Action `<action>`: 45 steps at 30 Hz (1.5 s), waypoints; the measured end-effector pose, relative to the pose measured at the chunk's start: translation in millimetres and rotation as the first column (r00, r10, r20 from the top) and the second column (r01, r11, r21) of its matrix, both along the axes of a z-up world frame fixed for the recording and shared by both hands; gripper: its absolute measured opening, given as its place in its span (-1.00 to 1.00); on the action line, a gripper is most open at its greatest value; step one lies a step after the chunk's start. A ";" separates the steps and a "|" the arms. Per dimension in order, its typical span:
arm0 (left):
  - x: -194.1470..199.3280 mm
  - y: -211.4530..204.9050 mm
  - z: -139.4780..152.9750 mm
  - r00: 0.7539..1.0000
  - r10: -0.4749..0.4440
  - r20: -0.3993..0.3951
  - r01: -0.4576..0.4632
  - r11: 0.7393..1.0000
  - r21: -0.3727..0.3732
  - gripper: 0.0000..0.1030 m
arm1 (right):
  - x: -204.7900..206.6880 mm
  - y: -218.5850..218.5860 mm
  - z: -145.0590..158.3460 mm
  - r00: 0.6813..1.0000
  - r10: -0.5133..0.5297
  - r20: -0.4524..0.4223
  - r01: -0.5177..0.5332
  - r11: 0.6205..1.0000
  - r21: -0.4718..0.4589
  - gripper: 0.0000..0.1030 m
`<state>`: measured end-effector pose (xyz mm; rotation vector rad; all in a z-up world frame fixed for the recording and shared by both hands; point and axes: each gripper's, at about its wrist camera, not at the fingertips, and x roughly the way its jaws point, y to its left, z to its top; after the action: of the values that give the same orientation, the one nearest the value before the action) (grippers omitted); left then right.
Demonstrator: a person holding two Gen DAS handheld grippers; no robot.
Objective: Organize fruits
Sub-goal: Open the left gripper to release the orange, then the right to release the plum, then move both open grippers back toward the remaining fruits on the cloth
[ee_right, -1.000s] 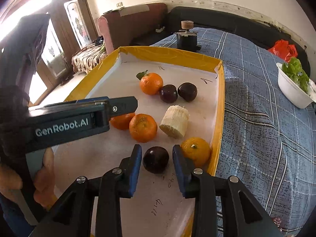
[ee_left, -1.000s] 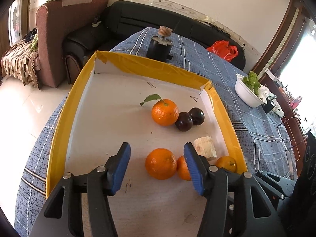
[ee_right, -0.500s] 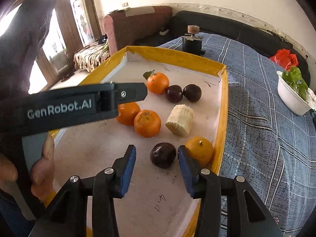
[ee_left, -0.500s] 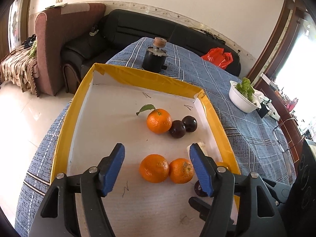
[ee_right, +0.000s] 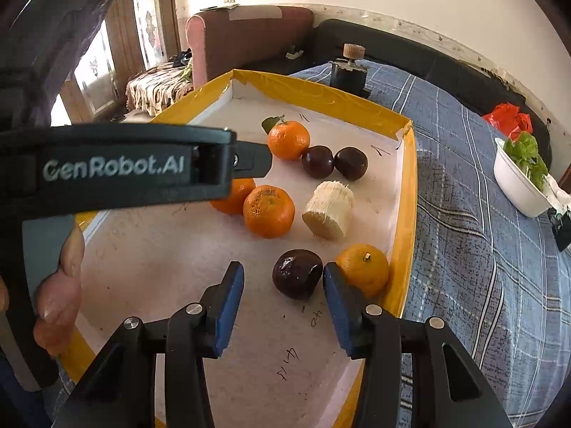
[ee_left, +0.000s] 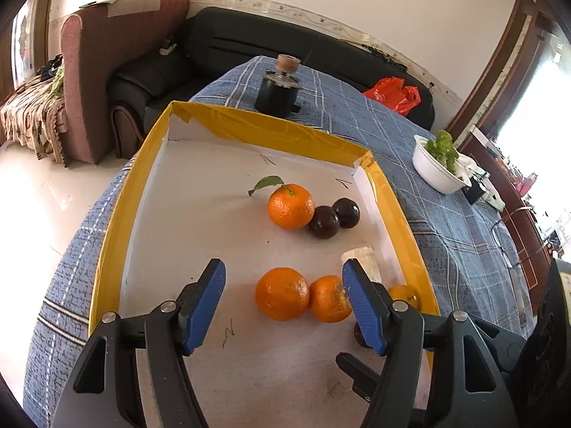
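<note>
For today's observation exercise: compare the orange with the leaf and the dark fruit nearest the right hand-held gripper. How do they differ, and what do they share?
The leafy orange is bright orange; the dark fruit is deep purple-brown.
The leafy orange keeps a stem with a green leaf; the dark fruit shows none.
The leafy orange lies far back in the tray, touching another dark fruit; this dark fruit lies just ahead of the open right hand-held gripper.
Both are roundish and rest on the tray floor.

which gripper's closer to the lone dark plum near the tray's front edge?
Right. The right gripper is open with the dark plum just ahead, by its right finger. The left gripper is open over two oranges, with the plum beyond its right finger.
</note>
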<state>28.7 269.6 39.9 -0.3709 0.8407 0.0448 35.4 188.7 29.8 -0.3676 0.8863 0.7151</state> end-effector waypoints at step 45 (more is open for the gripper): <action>-110.9 -76.8 85.1 0.936 -0.050 0.349 0.017 0.995 0.098 0.55 | -23.1 -113.0 89.8 0.967 -0.227 0.116 0.167 0.908 0.385 0.34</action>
<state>-82.3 192.8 125.1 -0.2654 0.4877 -0.0142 12.3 75.7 119.6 0.0075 0.6085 0.6394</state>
